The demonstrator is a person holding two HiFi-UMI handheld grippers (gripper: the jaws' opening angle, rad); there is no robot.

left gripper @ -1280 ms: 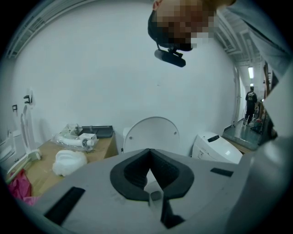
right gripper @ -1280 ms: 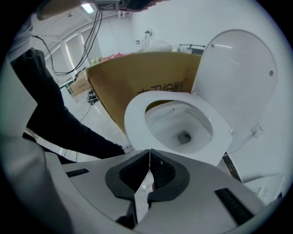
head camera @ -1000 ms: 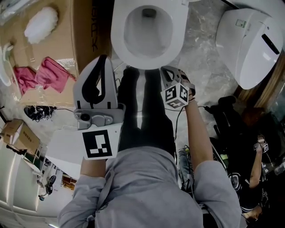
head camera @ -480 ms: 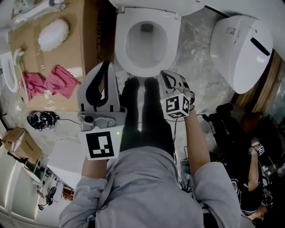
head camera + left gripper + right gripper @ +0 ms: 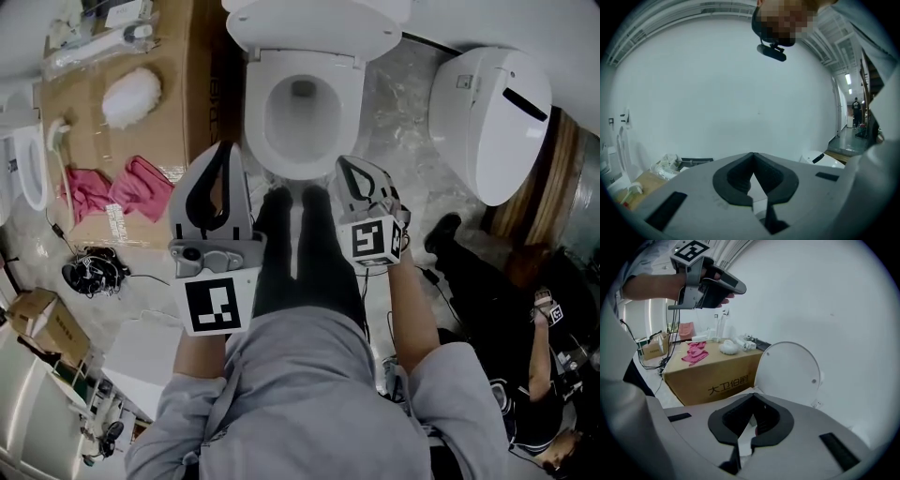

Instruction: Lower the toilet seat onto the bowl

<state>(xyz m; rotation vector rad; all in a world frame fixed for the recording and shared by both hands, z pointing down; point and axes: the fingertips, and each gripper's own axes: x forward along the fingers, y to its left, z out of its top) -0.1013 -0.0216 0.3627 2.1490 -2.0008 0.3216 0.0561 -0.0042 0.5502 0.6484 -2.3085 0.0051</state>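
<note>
Marbled grey floor (image 5: 403,131) surrounds a white toilet at the top centre of the head view, with a cardboard box (image 5: 178,84) to its left. Both claws are closed on nothing. The left gripper (image 5: 223,150) and the right gripper (image 5: 345,171) hang side by side just below the bowl (image 5: 302,117) in the frame, touching no part of it. The toilet seat (image 5: 259,112) seems to lie as a broad white ring flat on the bowl. The upright disc in the right gripper view looks solid, so I take it for the lid (image 5: 790,373). By that reading the lowering is done and the next move is only to draw clear. If the seat is in fact raised against the lid, a closed tip would have to hook its top edge and ease it forward. The right gripper's own body hides the bowl in its view, and the left gripper view shows mostly bare wall.
</note>
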